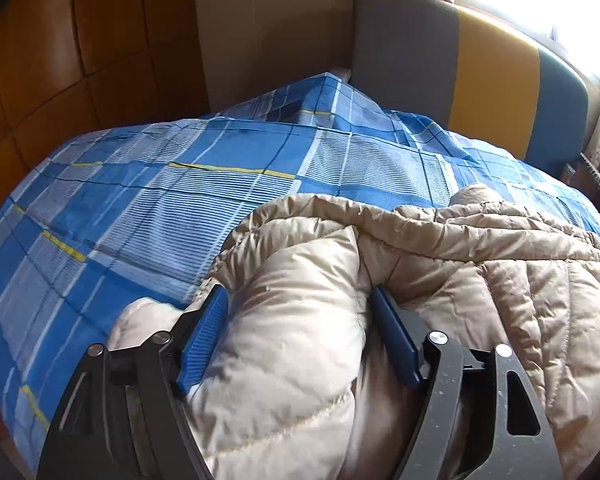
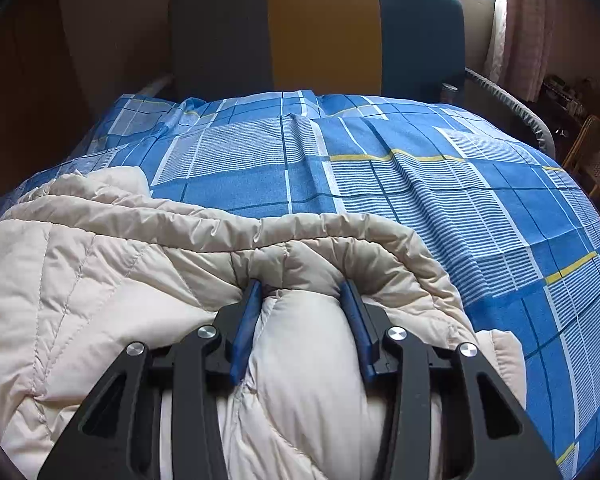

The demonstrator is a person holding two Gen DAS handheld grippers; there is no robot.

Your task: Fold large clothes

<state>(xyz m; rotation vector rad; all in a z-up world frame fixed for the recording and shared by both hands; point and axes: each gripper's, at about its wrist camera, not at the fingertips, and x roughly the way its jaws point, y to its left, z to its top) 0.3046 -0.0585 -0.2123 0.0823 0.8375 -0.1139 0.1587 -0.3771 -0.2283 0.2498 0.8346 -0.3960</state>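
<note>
A puffy beige quilted jacket (image 1: 480, 280) lies on a bed covered by a blue checked sheet (image 1: 160, 200). In the left wrist view my left gripper (image 1: 298, 300) is shut on a thick roll of the jacket's left end, the padding bulging between the blue pads (image 1: 204, 340). In the right wrist view the same jacket (image 2: 100, 272) spreads to the left, and my right gripper (image 2: 302, 286) is shut on a fat fold at its right end. The jacket's far hem forms a rolled edge just beyond both grippers. What lies under the jacket is hidden.
A grey, yellow and teal headboard (image 2: 320, 28) stands at the far end of the bed. Brown padded wall panels (image 1: 60, 60) are on the left. A window and curtain (image 2: 528, 20) are at the right, with a wicker chair (image 2: 596, 160) beside the bed. Blue sheet (image 2: 460, 200) stretches beyond the jacket.
</note>
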